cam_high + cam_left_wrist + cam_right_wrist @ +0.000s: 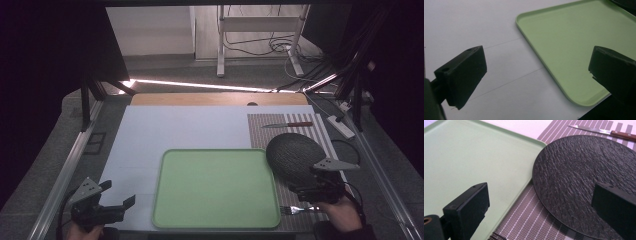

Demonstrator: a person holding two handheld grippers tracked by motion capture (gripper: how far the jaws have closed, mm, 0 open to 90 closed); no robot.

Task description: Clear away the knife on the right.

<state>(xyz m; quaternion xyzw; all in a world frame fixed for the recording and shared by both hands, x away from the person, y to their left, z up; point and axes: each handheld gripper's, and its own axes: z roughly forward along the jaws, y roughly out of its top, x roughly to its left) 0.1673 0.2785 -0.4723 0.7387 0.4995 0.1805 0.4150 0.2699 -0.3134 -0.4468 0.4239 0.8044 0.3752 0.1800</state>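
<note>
The dark textured plate (294, 156) lies flat on the striped placemat (260, 131) at the right of the table, its left rim touching or just overlapping the right edge of the green tray (216, 188). In the right gripper view the plate (584, 182) spreads ahead and to the right of the jaws, with the tray (469, 162) off to their left. The right gripper (320, 187) hangs at the plate's near rim, its jaws spread wide with nothing between them; one jaw sits over the plate, the other over the tray's edge and the placemat. The plate is round, so it offers no long axis; what matters is that its near edge lies just forward of this gripper, which makes the right hand (345, 212) by far the nearer one.

A fork (300, 209) lies on the placemat just beside that gripper, handle pointing right, tines toward the tray. A knife (287, 125) with a reddish handle rests across the far end of the placemat, beyond the plate, its long axis running left to right.

The left gripper (112, 202) sits at the near left corner, well apart from the plate, over the white sheet (150, 130) beside the tray; its jaws too stand wide apart and empty
</note>
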